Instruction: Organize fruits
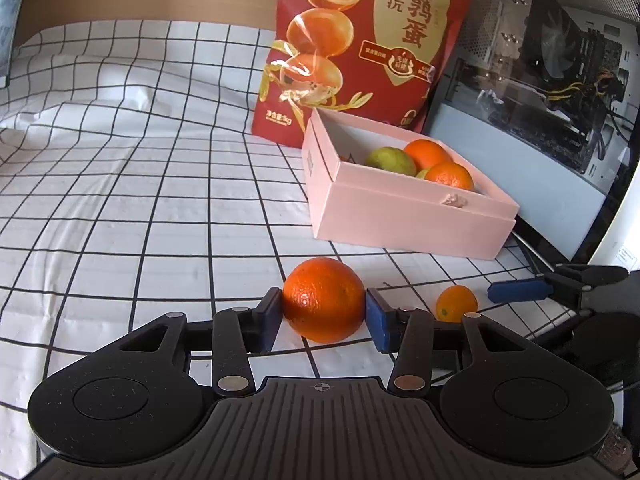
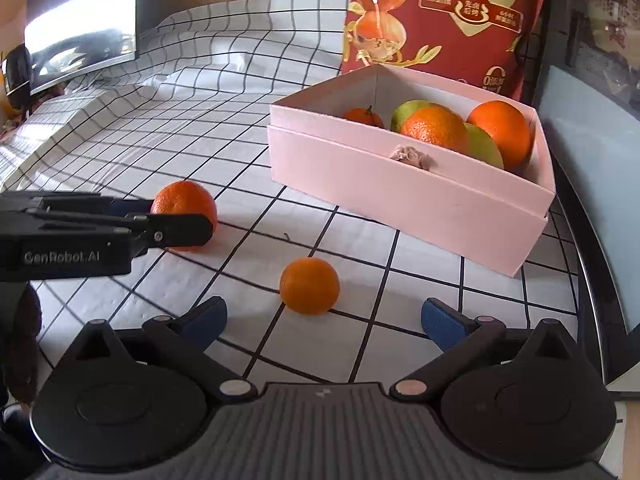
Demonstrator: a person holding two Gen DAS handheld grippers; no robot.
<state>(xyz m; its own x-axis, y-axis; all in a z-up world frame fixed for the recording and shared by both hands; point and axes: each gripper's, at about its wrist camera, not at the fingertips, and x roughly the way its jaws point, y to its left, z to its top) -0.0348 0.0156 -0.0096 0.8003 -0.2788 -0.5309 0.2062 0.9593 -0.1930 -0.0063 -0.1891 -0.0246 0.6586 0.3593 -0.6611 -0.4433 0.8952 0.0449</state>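
Orange (image 1: 324, 300) | pinched, seemingly firmly, in left gripper (image 1: 325, 312) jaws on tabletop | next: lift to pink box (image 1: 404, 220) | right gripper (image 2: 323, 322) jaws wide near mandarin (image 2: 309, 286)

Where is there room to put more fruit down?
The checked cloth left of the pink box is bare. The box's right end is crowded with oranges; only its left corner has a gap, beside a small orange.
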